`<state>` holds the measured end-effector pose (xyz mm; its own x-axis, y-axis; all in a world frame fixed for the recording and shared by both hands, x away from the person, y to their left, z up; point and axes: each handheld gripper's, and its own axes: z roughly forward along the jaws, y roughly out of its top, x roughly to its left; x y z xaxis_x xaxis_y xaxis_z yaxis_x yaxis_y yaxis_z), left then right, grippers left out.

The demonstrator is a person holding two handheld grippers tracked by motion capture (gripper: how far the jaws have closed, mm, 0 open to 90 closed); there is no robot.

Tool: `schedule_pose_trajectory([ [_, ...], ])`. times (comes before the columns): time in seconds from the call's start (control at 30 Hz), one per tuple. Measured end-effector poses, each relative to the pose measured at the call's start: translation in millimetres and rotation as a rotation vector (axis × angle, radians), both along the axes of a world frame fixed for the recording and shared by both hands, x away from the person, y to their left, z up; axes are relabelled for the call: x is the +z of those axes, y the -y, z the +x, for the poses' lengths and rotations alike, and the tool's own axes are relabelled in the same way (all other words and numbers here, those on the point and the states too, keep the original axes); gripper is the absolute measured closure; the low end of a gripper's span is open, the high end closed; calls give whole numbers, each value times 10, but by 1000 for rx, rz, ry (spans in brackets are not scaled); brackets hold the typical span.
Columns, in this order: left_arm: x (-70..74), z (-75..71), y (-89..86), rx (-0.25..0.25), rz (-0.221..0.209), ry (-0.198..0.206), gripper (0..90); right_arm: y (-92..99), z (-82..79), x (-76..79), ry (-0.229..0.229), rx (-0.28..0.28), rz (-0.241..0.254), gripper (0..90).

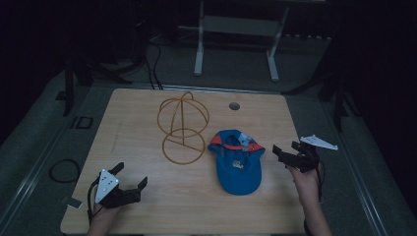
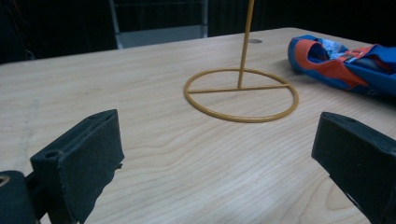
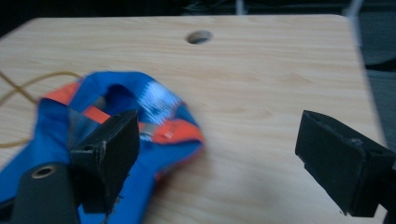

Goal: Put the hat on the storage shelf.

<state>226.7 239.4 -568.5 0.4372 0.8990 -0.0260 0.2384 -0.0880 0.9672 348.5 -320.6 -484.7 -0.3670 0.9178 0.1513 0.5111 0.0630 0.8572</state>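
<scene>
A blue cap with orange trim (image 1: 237, 164) lies upside down on the wooden table (image 1: 147, 196), right of centre. A gold wire hat stand (image 1: 183, 125) with a ring base (image 2: 241, 94) stands upright just left of the cap (image 2: 343, 65). My left gripper (image 1: 132, 177) hovers open near the table's front left corner, pointing toward the stand, with nothing between its jaws. My right gripper (image 1: 286, 150) is open just right of the cap (image 3: 116, 121), its jaws apart and empty; one jaw overlaps the cap's edge in the right gripper view.
A round cable hole (image 1: 234, 105) sits in the tabletop at the back right. A white frame (image 1: 236, 34) stands on the floor behind the table. A coiled black cable (image 1: 65, 170) lies on the floor to the left.
</scene>
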Motion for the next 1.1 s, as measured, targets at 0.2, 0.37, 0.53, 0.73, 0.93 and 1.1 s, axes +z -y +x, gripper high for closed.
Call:
schedule_pose_trajectory([
  [0.2, 8, 0, -1, 9, 4, -23, 22, -203, 200, 15, 9, 48, -20, 182],
  [0.37, 32, -7, 18, 3, 11, -35, 22, -392, 378, 18, 0, 90, -34, 205],
  [0.53, 37, -8, 16, 2, 14, -40, 22, -552, 514, -6, -23, 132, -47, 205],
  [0.73, 38, -4, 25, 7, 61, -57, 22, -699, 657, -95, -56, 160, -46, 205],
  [0.93, 46, -11, 6, 11, 41, -50, 42, -838, 793, -271, -93, 178, -81, 263],
  [1.1, 41, -7, -9, 5, 27, -57, 42, -952, 897, -384, -113, 198, -132, 312],
])
